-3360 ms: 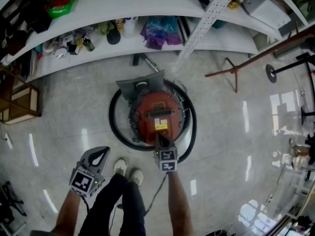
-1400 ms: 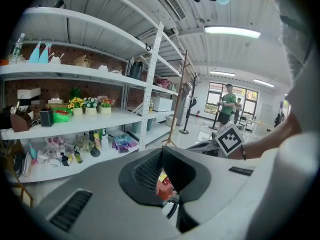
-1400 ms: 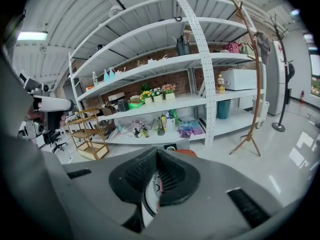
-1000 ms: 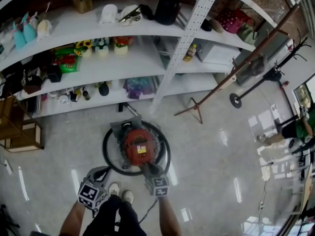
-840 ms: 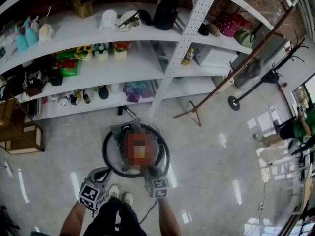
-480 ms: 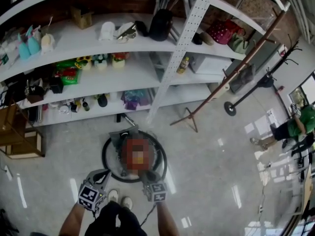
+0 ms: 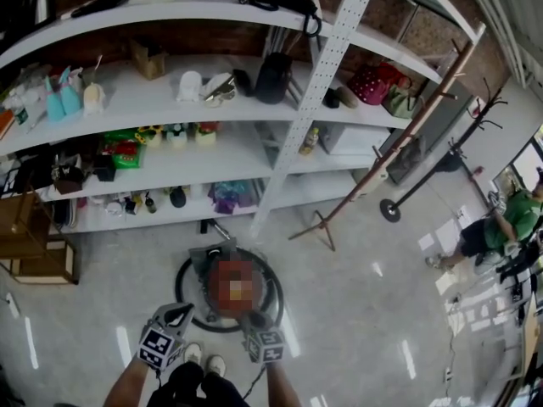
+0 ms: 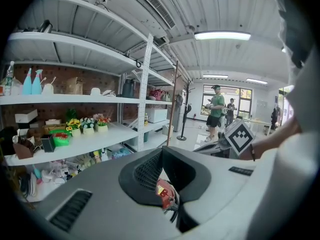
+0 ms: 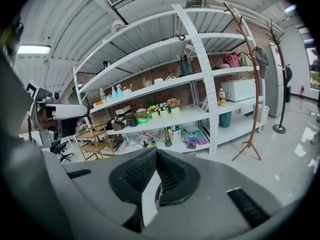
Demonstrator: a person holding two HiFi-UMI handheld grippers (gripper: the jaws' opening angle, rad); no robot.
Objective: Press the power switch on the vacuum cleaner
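Glossy floor before white shelves (image 7: 212, 155), vacuum cleaner (image 7: 229, 280) just ahead of my jaws, left gripper (image 7: 176, 315) and right gripper (image 7: 255, 320) both pressed together, empty, right seemingly nearer it.

Vacuum cleaner (image 7: 206, 263) switch (and top) indistinct

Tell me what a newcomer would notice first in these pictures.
A red vacuum cleaner ringed by its black hose sits on the floor just ahead of the person's shoes, low in the head view. The left claw and right claw hang shut and empty close to it. Behind it, long white shelves stand crowded with small goods.
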